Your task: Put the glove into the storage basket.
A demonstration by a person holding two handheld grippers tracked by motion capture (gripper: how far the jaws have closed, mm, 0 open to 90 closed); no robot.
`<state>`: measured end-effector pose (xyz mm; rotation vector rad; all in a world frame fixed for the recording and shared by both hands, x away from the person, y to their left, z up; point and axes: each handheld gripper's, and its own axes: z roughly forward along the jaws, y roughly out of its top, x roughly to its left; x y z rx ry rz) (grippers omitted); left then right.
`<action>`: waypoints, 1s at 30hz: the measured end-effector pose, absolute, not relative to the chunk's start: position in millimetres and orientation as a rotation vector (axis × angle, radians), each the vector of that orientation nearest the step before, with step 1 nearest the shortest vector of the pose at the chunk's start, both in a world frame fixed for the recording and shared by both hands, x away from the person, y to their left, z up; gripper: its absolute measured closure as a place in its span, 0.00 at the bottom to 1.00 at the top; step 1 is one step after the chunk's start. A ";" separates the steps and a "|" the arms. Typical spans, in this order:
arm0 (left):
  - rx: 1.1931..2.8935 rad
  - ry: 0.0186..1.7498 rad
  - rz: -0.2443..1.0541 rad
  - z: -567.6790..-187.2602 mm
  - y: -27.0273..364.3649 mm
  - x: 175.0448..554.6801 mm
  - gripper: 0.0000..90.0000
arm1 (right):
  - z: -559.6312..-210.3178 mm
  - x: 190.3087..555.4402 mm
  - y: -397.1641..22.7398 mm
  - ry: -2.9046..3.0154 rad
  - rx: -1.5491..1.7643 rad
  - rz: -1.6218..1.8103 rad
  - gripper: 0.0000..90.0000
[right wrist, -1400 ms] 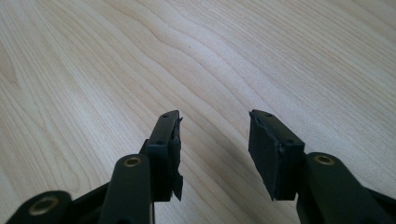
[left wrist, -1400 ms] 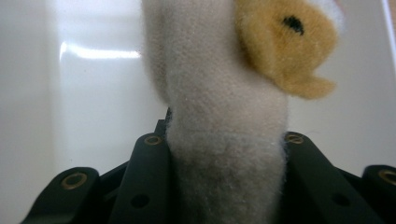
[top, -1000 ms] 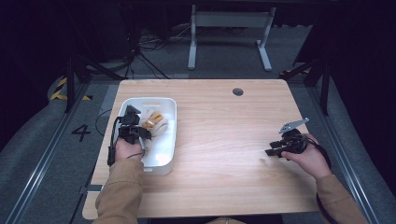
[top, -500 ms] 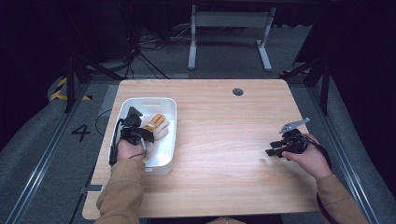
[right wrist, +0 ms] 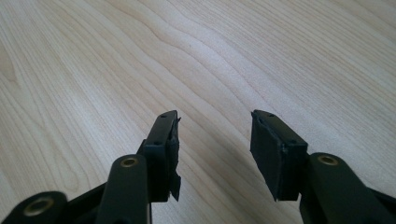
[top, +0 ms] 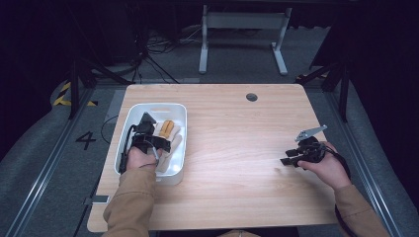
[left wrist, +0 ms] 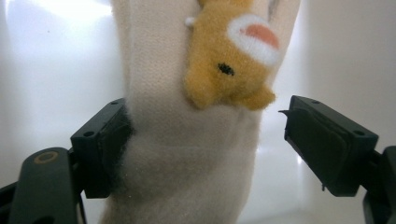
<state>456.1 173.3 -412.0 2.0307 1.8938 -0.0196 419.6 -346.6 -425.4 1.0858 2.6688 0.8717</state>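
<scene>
In the high view the left gripper (top: 157,139) sits inside a white tray (top: 129,117) at the left side of the desk (top: 237,148), the person's left hand (top: 139,158) behind it. In the tray lies a cream sock (top: 174,143) bearing a small orange plush animal (top: 166,128). The sock's long axis runs along the tray's length, from the near end toward the far end, with the plush patch at the farther part.

In the left gripper view the sock (left wrist: 187,154) rises straight up the middle of the frame, between the two black jaws. The jaws have just been opening: the left-hand jaw touches the sock's edge, while the right-hand one stands apart from it, so the sock is released rather than pinched. The plush animal (left wrist: 233,65) hangs tilted on the sock above the jaws.

The right gripper (top: 291,159) rests low over bare desk near the right edge, its jaws parted with nothing between them (right wrist: 212,140).
</scene>
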 end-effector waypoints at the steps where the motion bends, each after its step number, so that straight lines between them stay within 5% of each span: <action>1: 2.033 1.892 -0.014 -410.3 172.9 455.1 0.20 | -425.4 419.7 -346.9 2.668 1.084 0.872 0.58; 7: 2.114 1.890 0.111 -397.1 172.1 449.3 0.19 | -425.4 419.4 -346.5 2.668 1.085 0.872 0.58; 21: 2.231 1.851 0.060 -402.5 165.4 441.3 0.24 | -426.3 419.5 -343.5 2.676 1.073 0.865 0.58; 30: 2.125 1.778 0.199 -378.2 173.1 428.3 0.24 | -425.8 419.9 -346.3 2.670 1.075 0.876 0.57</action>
